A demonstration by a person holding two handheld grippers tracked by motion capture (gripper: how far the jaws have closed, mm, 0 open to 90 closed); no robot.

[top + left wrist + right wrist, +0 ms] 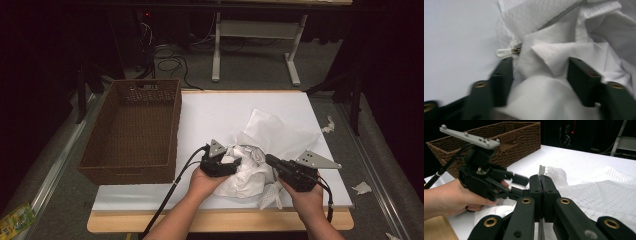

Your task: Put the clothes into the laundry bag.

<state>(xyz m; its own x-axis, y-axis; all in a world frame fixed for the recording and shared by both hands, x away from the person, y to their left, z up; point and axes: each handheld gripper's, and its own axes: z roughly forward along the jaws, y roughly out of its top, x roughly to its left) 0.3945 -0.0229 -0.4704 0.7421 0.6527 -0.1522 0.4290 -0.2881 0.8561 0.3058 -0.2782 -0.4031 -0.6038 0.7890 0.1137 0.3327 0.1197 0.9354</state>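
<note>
A white mesh zip bag (275, 130) lies crumpled on the white table sheet (220, 110), with white cloth (245, 177) bunched at its mouth. My left gripper (234, 161) is at the left side of the heap. In the left gripper view its jaws (541, 67) stand apart with a fold of the white cloth (564, 52) between them, and the white zipper pull (504, 53) lies just past the left jaw. My right gripper (268, 160) is shut on the bag's zipper edge (540, 170), a thin strip pinched between its pads (541, 178). Close beside it is the left gripper (520, 186).
A brown wicker basket (127, 174) stands at the table's left, its wall (519, 135) behind the left hand. The table's wooden front edge (215, 222) lies near the forearms. Cables and a white stand frame (255, 30) are on the floor beyond.
</note>
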